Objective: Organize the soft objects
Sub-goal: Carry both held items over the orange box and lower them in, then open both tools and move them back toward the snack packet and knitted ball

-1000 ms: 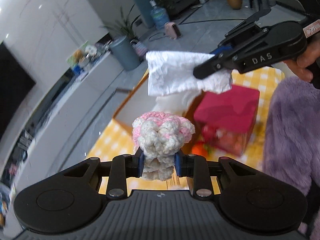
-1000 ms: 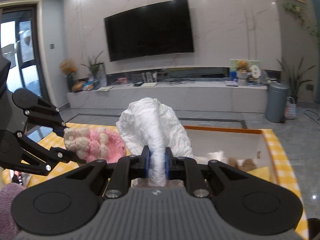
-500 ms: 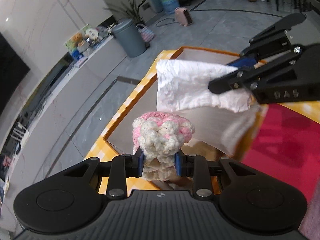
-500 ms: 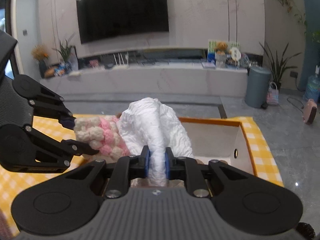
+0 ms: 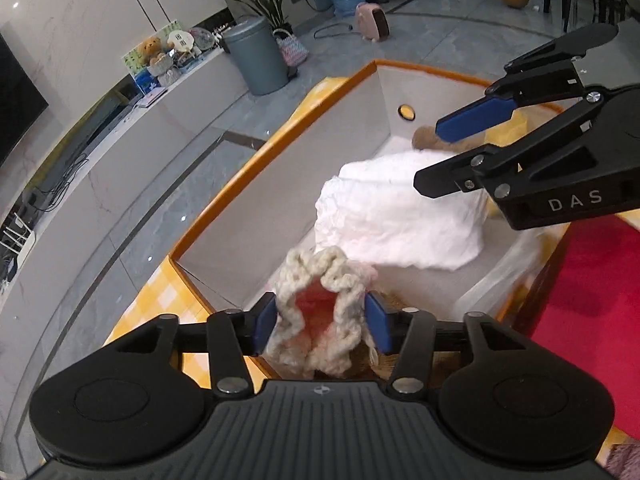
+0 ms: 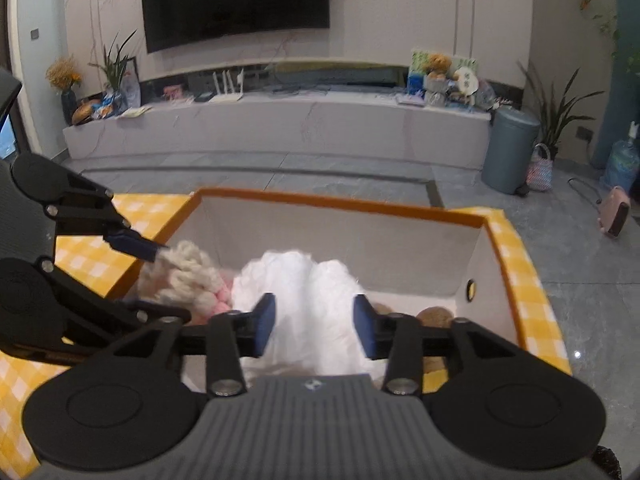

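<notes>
Both claws are hanging right over the bin, jaws just opening: left claw loosening off the crochet piece, right claw letting the white cloth sag straight down

Only readable thing here is "DAS" in pale capital letters, printed on the black body of the right gripper, up and to the right of the left gripper in the left wrist view. Both grippers also have a tiny round emblem on the ribbed housing just behind the fingers, but it's way too small to make out. Stuff on the far counter ahead of the right gripper has printed packaging, all too blurry to read. Nothing else legible.
</notes>
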Available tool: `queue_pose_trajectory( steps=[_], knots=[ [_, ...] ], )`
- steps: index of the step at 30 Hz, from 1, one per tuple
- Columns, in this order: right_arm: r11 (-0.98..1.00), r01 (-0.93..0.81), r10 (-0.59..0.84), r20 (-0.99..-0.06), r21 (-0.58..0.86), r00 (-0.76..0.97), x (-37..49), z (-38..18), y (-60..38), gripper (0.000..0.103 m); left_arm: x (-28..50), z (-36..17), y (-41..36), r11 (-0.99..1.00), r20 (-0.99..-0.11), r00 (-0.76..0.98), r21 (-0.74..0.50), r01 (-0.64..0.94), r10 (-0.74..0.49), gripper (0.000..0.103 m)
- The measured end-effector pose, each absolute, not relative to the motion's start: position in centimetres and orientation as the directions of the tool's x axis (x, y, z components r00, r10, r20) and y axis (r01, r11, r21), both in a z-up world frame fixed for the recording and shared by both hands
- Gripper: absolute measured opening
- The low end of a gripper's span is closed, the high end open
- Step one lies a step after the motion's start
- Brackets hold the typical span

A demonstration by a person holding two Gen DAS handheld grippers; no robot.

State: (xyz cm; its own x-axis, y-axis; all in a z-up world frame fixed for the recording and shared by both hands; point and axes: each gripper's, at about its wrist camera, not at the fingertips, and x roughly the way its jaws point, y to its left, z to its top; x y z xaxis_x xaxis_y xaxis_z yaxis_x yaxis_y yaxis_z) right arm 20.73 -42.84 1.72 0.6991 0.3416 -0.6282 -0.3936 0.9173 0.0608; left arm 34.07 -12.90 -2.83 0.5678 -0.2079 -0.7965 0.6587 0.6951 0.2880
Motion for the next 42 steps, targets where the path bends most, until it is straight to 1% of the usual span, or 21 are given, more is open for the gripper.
queue_pose_trajectory(
  steps=[2, 4, 6, 10, 16, 20, 23, 29, 32, 39, 42],
  knots=[
    [0.918, -0.393, 0.342, -0.618, 0.057, 0.708, 20.1, 2.5, -43.0, 0.051, 33.5, -1.9, -12.5, 0.707, -0.778, 0.587, 0.286, 0.648, -0.223, 0.074],
    [0.920, -0.390, 0.334, -0.608, 0.044, 0.720, 19.1, 3.3, -43.0, 0.061, 33.1, -0.9, -12.5, 0.720, -0.764, 0.601, 0.280, 0.635, -0.234, 0.076],
    [0.923, -0.384, 0.328, -0.596, 0.037, 0.733, 18.2, 4.2, -43.1, 0.066, 32.3, 0.4, -12.2, 0.734, -0.749, 0.614, 0.266, 0.625, -0.251, 0.078],
    [0.932, -0.360, 0.323, -0.547, 0.042, 0.772, 15.3, 5.8, -43.7, 0.066, 29.4, 2.6, -11.5, 0.764, -0.698, 0.656, 0.245, 0.597, -0.288, 0.080],
    [0.939, -0.335, 0.332, -0.457, 0.077, 0.825, 9.4, 7.6, -44.1, 0.068, 23.4, 5.0, -10.3, 0.828, -0.597, 0.739, 0.211, 0.520, -0.313, 0.080],
    [0.940, -0.322, 0.340, -0.408, 0.114, 0.847, 4.9, 7.9, -44.2, 0.068, 19.4, 5.5, -9.8, 0.856, -0.565, 0.764, 0.182, 0.483, -0.311, 0.081],
    [0.936, -0.322, 0.352, -0.396, 0.143, 0.848, 1.9, 7.8, -44.0, 0.069, 16.6, 5.5, -9.2, 0.875, -0.553, 0.765, 0.127, 0.468, -0.329, 0.081],
    [0.933, -0.322, 0.360, -0.376, 0.162, 0.854, -3.1, 7.1, -42.7, 0.070, 12.8, 4.8, -7.8, 0.907, -0.544, 0.786, 0.100, 0.410, -0.295, 0.081],
    [0.933, -0.327, 0.360, -0.377, 0.149, 0.854, -4.8, 6.4, -41.9, 0.070, 11.2, 4.2, -6.7, 0.926, -0.539, 0.794, 0.064, 0.371, -0.281, 0.081],
    [0.932, -0.344, 0.361, -0.383, 0.113, 0.850, -8.0, 4.1, -40.5, 0.070, 8.5, 1.8, -3.8, 0.964, -0.539, 0.802, -0.087, 0.252, -0.258, 0.082],
    [0.925, -0.370, 0.372, -0.402, 0.085, 0.837, -8.7, 3.4, -39.8, 0.071, 7.9, 0.9, -3.0, 0.971, -0.544, 0.805, -0.120, 0.206, -0.238, 0.082]
  ],
)
